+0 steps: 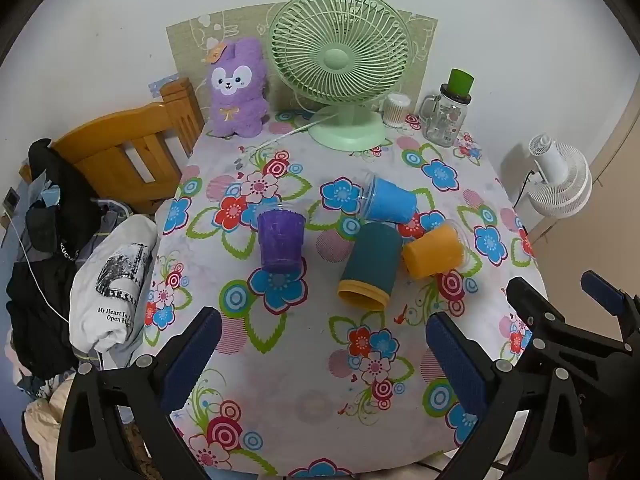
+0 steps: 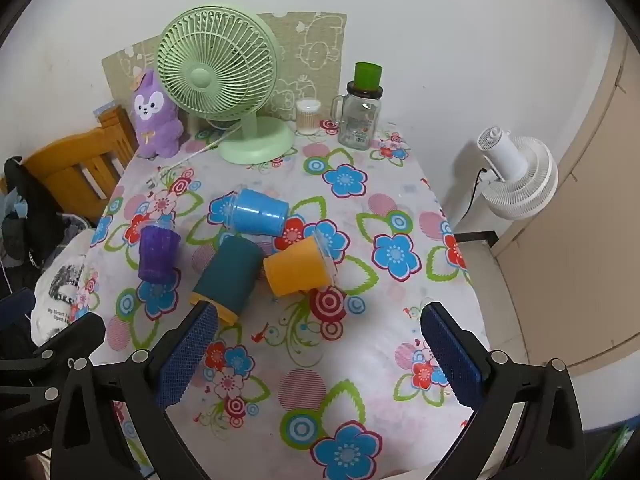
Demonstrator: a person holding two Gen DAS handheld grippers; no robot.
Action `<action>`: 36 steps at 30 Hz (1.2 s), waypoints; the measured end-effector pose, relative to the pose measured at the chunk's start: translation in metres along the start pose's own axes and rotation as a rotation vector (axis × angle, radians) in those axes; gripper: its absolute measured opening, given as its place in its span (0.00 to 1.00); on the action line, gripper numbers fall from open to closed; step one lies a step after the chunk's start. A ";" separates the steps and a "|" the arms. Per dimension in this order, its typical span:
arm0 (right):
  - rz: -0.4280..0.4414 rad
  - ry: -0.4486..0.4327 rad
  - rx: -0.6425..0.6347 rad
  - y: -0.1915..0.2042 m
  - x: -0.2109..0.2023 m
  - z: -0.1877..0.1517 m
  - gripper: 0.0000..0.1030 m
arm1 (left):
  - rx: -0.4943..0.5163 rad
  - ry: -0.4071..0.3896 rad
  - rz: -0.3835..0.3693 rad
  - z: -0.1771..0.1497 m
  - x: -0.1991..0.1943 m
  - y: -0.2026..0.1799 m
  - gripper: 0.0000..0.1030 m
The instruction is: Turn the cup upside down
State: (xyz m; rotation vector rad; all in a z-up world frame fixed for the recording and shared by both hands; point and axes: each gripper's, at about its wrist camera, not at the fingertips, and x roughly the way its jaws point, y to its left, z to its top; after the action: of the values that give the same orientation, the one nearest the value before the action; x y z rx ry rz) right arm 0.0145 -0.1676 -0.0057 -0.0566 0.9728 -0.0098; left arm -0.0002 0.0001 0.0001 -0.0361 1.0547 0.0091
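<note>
Several cups lie on the flowered tablecloth [image 1: 304, 360]. A purple cup [image 1: 280, 242] lies tilted with its clear rim away; it also shows in the right wrist view [image 2: 158, 254]. A blue cup [image 1: 390, 200] [image 2: 258, 212], an orange cup [image 1: 434, 246] [image 2: 298, 266] and a teal cup with a yellow rim [image 1: 370, 266] [image 2: 228, 276] lie on their sides. My left gripper [image 1: 324, 328] is open and empty, short of the cups. My right gripper [image 2: 320, 320] is open and empty, its left finger beside the teal cup's rim. The right gripper also shows in the left wrist view [image 1: 560, 292].
A green desk fan [image 1: 340, 64], a purple plush toy [image 1: 236, 88], a swab jar [image 1: 396, 110] and a glass mug jar with a green lid [image 1: 446, 114] stand at the back. A wooden chair [image 1: 128, 152] with clothes is left. A white fan [image 1: 558, 180] stands right.
</note>
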 end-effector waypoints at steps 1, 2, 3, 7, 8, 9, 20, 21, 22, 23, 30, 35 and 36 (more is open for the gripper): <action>-0.004 -0.001 -0.004 0.001 0.000 0.000 0.99 | -0.001 0.000 -0.003 0.000 0.000 0.000 1.00; -0.008 -0.002 -0.006 0.002 0.000 -0.001 0.99 | 0.001 0.001 -0.003 0.000 0.000 0.000 1.00; -0.010 -0.002 -0.007 0.004 0.000 -0.002 0.99 | -0.002 0.004 -0.001 0.000 0.000 0.000 1.00; 0.008 -0.006 0.007 0.000 0.000 -0.001 0.99 | 0.003 0.000 0.003 -0.001 0.000 0.000 1.00; 0.007 -0.008 0.006 0.001 -0.001 -0.002 0.99 | 0.003 -0.001 0.005 -0.001 -0.001 0.000 1.00; 0.013 -0.003 0.011 -0.004 -0.001 0.000 0.99 | 0.002 -0.002 0.006 -0.001 -0.001 0.000 1.00; 0.023 0.004 0.009 -0.004 -0.003 -0.002 0.99 | 0.000 0.000 0.011 -0.002 -0.003 0.003 1.00; 0.023 0.004 0.009 -0.004 -0.003 -0.002 0.99 | -0.001 -0.001 0.010 -0.003 -0.003 0.003 1.00; 0.023 0.004 0.009 -0.004 -0.004 -0.001 0.99 | 0.002 0.001 0.012 -0.001 -0.002 0.002 1.00; 0.024 0.003 0.010 -0.004 -0.004 -0.002 0.99 | 0.003 0.000 0.012 -0.002 -0.002 0.002 1.00; 0.027 -0.006 0.013 -0.007 -0.005 0.000 0.99 | 0.001 0.005 0.016 0.001 0.000 0.003 1.00; 0.028 -0.005 0.013 -0.007 -0.005 0.000 0.99 | -0.004 0.004 0.022 0.002 0.000 0.003 1.00; 0.029 -0.006 0.012 -0.007 -0.005 0.000 0.99 | -0.004 0.004 0.023 0.002 0.000 0.003 1.00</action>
State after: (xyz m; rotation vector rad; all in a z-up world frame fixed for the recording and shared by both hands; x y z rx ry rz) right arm 0.0116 -0.1742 -0.0009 -0.0311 0.9675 0.0114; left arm 0.0016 0.0031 0.0008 -0.0274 1.0588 0.0322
